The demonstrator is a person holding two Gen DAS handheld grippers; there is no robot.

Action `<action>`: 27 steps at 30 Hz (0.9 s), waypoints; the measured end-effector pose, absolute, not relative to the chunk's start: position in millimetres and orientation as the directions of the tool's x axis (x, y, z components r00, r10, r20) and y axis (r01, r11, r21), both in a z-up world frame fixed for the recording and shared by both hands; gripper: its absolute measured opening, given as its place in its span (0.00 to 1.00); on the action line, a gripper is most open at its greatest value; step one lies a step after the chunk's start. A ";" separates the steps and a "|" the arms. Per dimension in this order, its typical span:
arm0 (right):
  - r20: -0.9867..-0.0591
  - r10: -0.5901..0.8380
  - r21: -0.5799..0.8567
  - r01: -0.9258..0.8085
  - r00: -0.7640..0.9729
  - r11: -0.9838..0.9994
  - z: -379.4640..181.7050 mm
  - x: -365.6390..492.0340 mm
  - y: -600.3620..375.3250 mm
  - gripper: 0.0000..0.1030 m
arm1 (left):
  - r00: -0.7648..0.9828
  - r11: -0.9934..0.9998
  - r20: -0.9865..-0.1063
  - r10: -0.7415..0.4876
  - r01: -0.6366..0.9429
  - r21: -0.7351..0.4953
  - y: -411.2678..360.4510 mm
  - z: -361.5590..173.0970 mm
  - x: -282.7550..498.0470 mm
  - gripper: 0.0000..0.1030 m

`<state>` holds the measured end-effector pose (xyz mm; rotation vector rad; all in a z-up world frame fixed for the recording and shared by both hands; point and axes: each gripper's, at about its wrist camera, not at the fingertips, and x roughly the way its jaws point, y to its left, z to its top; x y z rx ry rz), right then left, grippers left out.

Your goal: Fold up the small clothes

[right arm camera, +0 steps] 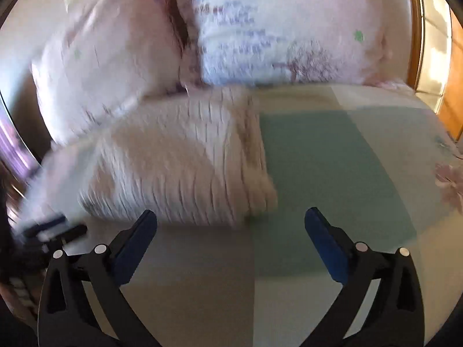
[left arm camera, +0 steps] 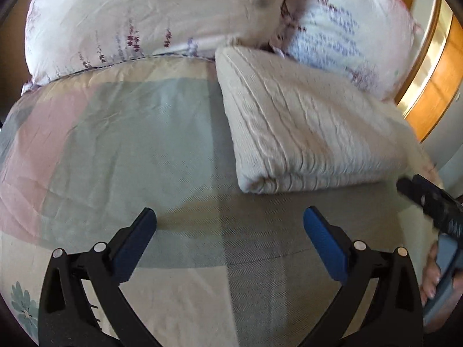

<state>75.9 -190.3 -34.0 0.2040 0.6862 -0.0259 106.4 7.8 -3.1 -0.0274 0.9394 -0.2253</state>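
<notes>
A cream ribbed knit garment lies folded into a thick rectangle on the bed, its near edge facing me. In the right wrist view it is blurred, ahead and to the left. My left gripper is open and empty, a short way in front of the garment's near left corner, above the quilt. My right gripper is open and empty, just in front of the garment's near right corner. The right gripper also shows at the right edge of the left wrist view, held by a hand.
The bed is covered by a patchwork quilt in green, pink and cream blocks. Two floral pillows lie against the garment's far edge. A wooden wardrobe with a gold strip stands at the right.
</notes>
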 end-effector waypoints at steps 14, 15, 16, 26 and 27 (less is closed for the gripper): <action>-0.719 -0.057 0.042 0.125 0.692 0.991 -58.2 91.0 -161.7 0.99 | 0.566 0.977 -0.818 -0.098 0.211 0.030 -1.1 -14.5 102.3 0.98; -0.719 -0.057 0.042 0.126 0.692 0.991 -57.9 90.5 -161.5 0.99 | 0.566 0.977 -0.818 -0.097 0.211 0.030 -0.8 -14.4 102.4 0.98; -0.719 -0.058 0.042 0.126 0.692 0.991 -57.8 89.8 -161.2 0.99 | 0.566 0.977 -0.818 -0.097 0.211 0.030 -1.0 -14.4 102.6 0.98; -0.719 -0.058 0.041 0.126 0.692 0.991 -57.3 90.3 -161.4 0.99 | 0.566 0.977 -0.819 -0.098 0.212 0.030 -1.5 -14.2 103.0 0.98; -0.719 -0.058 0.041 0.126 0.692 0.991 -57.2 90.2 -161.4 0.99 | 0.566 0.977 -0.819 -0.098 0.212 0.030 -1.7 -14.2 103.1 0.98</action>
